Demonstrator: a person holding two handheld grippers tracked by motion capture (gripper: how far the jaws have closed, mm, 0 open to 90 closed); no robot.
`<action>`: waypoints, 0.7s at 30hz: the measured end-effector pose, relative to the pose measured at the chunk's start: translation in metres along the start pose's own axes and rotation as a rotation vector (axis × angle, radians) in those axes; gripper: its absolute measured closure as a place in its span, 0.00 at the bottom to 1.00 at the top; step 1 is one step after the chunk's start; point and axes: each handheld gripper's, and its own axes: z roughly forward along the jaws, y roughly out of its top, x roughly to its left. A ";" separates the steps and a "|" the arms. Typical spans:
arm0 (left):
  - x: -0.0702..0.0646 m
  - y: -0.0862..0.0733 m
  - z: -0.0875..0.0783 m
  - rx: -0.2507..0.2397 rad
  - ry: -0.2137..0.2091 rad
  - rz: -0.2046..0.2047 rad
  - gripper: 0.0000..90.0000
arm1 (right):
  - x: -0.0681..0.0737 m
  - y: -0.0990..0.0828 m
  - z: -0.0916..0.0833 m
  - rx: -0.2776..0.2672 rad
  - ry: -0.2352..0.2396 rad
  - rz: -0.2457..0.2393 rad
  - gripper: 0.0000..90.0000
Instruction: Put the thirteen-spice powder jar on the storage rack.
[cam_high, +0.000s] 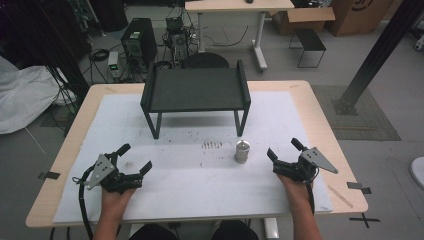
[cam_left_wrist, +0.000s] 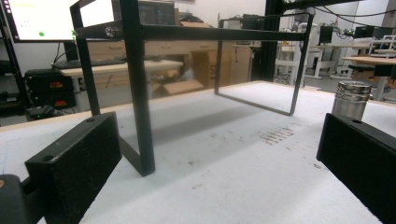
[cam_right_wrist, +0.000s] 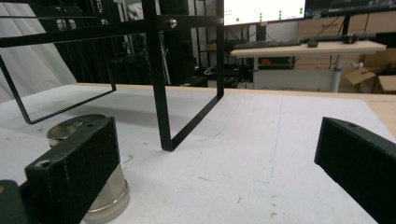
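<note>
From above we see the left gripper (cam_high: 135, 156) and right gripper (cam_high: 282, 147) spread near the table's (cam_high: 320, 120) front edge, a metal canister (cam_high: 242, 151) standing mid-table before the black rack (cam_high: 195, 90). In the left gripper view we find the canister (cam_left_wrist: 351, 99) beyond the right jaw. In the right gripper view it (cam_right_wrist: 100, 196) stands behind the left jaw.

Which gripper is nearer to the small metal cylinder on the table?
Right. The right gripper is just beside the metal cylinder, jaws open. The left gripper is much farther, across the white mat, also open.

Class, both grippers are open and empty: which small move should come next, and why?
Probably slide the right gripper leftward toward the metal cylinder. It stands upright and apart on the white mat, nearer than to the left gripper, whose jaws also stand open.
</note>
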 end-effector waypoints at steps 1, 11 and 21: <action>0.000 0.000 0.000 0.000 0.000 0.001 0.01 | 0.000 0.000 0.000 0.007 0.001 0.003 0.00; 0.000 0.000 0.000 -0.002 0.000 0.002 0.01 | 0.004 0.012 0.002 0.025 0.027 -0.007 0.00; 0.000 0.000 0.000 -0.003 0.000 0.007 0.01 | 0.002 0.026 0.003 0.069 0.072 0.000 0.00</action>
